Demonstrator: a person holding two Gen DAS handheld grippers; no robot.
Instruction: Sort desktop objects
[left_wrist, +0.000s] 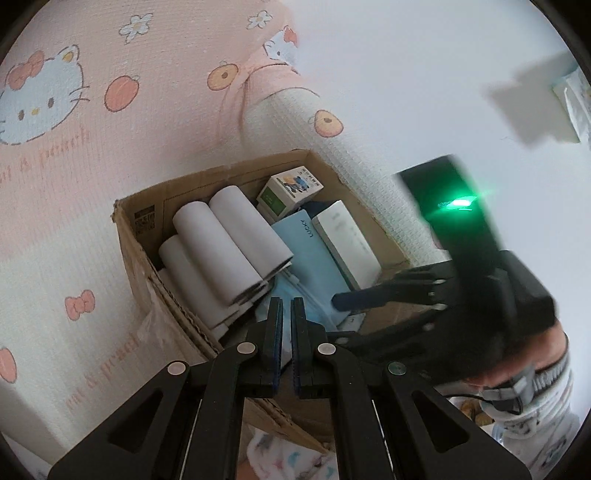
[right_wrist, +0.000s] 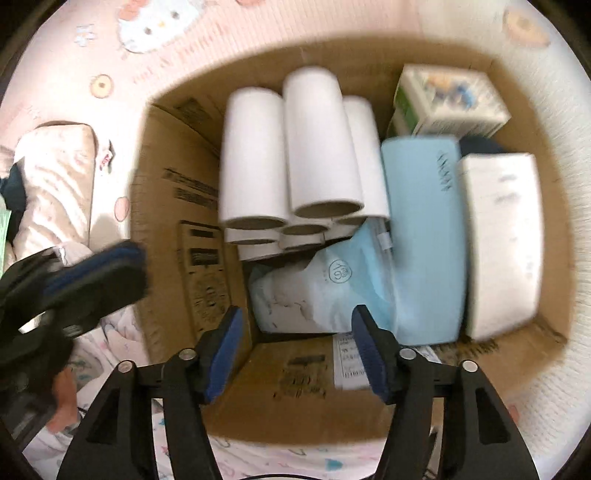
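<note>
An open cardboard box (right_wrist: 177, 206) holds several white paper rolls (right_wrist: 317, 147), a light blue case (right_wrist: 424, 236), a white box (right_wrist: 502, 243), a small printed carton (right_wrist: 450, 99) and a pale blue plastic pouch (right_wrist: 314, 291). My right gripper (right_wrist: 297, 332) is open and empty, hovering over the box's near side just above the pouch. My left gripper (left_wrist: 287, 314) is shut and empty, beside the box; it shows at the left of the right wrist view (right_wrist: 107, 273). The box also shows in the left wrist view (left_wrist: 144, 236), with the right gripper (left_wrist: 369, 299) reaching into it.
The box lies on a pink and white Hello Kitty bedsheet (left_wrist: 74, 110). A pink pillow (right_wrist: 55, 192) lies left of the box. A patterned cloth (right_wrist: 258, 458) lies at the near edge. A white wall (left_wrist: 406, 74) stands behind.
</note>
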